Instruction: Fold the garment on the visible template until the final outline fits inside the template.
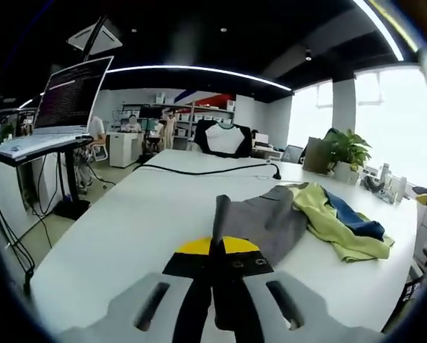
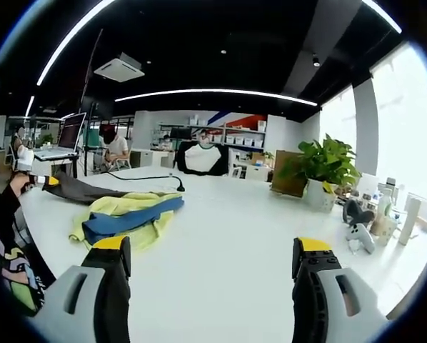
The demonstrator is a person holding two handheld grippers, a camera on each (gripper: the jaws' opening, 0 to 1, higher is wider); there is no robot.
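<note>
I am at the start of a fold. My left gripper (image 1: 215,266) is pinching the edge of the grey garment (image 1: 265,221), which lies on the white table (image 1: 128,221). My right gripper (image 2: 211,266) is spread wide and holds nothing. Next I think it should grab another edge. I count one grey garment and one yellow and blue garment (image 2: 128,213). I cannot make out the template

The dark grey cloth garment (image 1: 260,221) lies partly under the yellow-and-blue cloth pile (image 1: 342,225) (its far right edge hidden); the gripped near corner vanishes between closed jaws.
</note>
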